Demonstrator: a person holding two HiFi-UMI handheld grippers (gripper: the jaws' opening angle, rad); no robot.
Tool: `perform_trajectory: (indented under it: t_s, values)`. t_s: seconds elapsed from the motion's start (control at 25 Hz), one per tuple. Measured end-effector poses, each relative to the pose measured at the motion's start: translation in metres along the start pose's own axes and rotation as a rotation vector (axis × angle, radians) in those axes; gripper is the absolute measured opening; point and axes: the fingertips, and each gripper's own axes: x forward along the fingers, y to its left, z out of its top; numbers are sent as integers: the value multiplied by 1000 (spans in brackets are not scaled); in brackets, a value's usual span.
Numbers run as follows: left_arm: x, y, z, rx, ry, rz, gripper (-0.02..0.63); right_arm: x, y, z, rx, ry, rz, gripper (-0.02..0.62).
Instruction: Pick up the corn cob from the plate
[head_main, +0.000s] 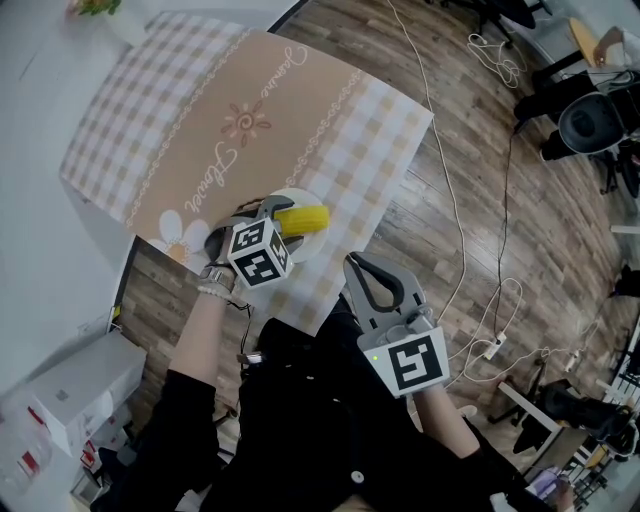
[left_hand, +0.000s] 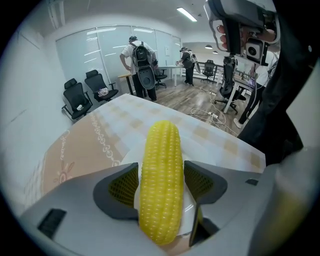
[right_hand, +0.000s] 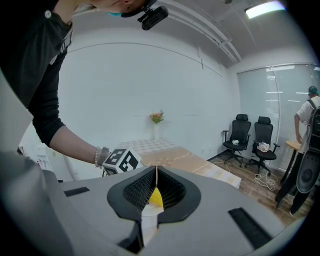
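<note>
The cloth-covered worktop (head_main: 250, 110) carries a white plate (head_main: 303, 248) with the corn cob (left_hand: 160, 175) on it. The cob lies lengthwise between the left gripper (left_hand: 161, 186) jaws — wide apart, not clamped. Right gripper (right_hand: 156, 192) jaws are together — empty.

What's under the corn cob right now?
The corn cob lies on a white plate, which sits on the patterned tablecloth. The cob hides the plate's middle, so anything there cannot be seen.

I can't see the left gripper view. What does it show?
A yellow corn cob lies on a white plate between the open jaws of the left gripper, pointing away from the camera. Behind are a checked tablecloth, office chairs and people standing.
</note>
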Motion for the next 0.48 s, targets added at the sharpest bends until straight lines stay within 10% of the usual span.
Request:
perform_trajectory:
  t_s: [0.48]
  values:
    - [-2, -1, -4, -93, -78, 46, 258, 1, 1, -1, -7, 2, 9, 43]
